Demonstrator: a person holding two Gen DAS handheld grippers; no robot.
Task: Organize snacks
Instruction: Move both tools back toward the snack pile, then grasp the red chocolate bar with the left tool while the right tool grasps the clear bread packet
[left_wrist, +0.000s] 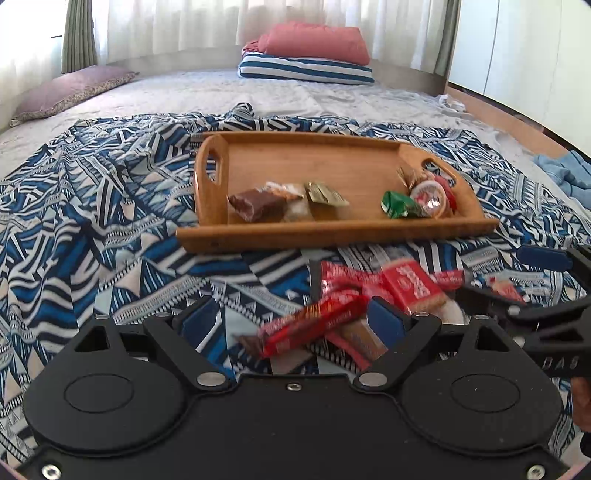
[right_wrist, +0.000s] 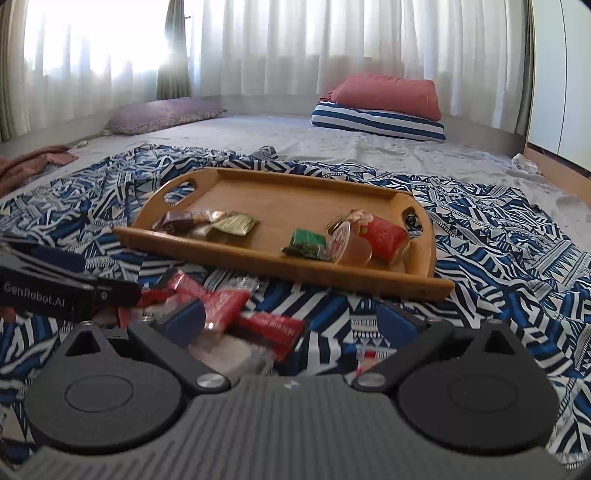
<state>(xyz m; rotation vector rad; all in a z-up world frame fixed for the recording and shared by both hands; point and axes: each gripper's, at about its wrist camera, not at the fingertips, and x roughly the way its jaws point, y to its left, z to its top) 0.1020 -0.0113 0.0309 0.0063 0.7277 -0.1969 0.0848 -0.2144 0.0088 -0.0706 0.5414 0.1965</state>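
Nearest the cameras, both tools are held low over a heap of red-wrapped snacks (left_wrist: 354, 306) on the patterned cloth (left_wrist: 92, 229). The left gripper (left_wrist: 291, 325) is spread wide with nothing pinched, a red bar lying loose between its fingers; the right gripper (right_wrist: 295, 325) is likewise spread, the wrappers lying by its left finger and untouched as far as can be told. The step in hand is judged to be the reach for the next loose snack. One wrapper must be singled out and pinched cleanly, then carried to the wooden tray (left_wrist: 332, 230) just beyond, where brown and gold sweets (left_wrist: 280, 201) are grouped at the left end and a green packet (left_wrist: 400, 205) and red ones at the right.
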